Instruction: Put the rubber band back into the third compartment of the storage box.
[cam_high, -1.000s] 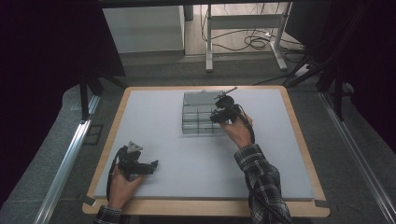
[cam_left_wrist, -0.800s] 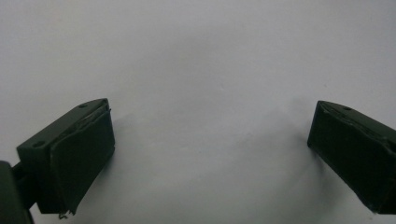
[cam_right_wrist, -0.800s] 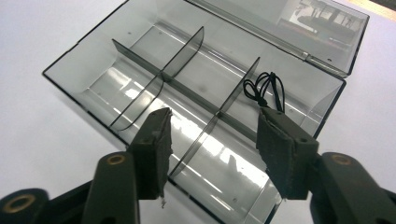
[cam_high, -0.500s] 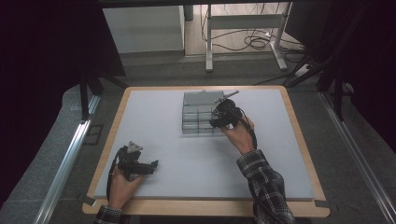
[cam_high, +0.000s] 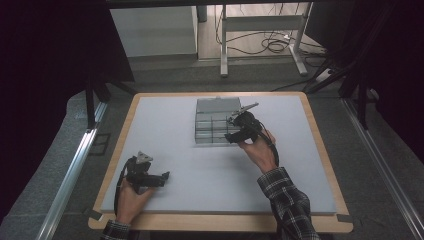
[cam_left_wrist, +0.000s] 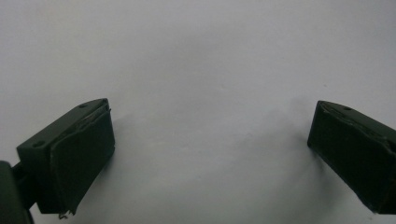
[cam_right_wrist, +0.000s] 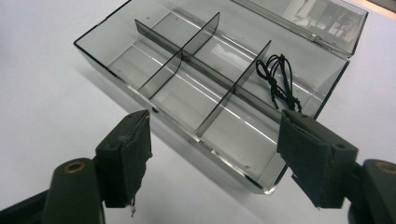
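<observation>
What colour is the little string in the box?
Black. The string shows best in the right gripper view, inside the clear box.

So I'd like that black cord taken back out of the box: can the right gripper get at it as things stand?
Probably yes. The box has its lid folded back, the black cord lies bare in an end compartment, and the right gripper hangs beside it, jaws just opened with nothing between them. The dividers leave little room, though.

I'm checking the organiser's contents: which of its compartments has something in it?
The far-row compartment at the lid-hinge end of the clear box, above the right gripper's right-hand jaw. A tangled black cord lies there; the other compartments look bare.
</observation>
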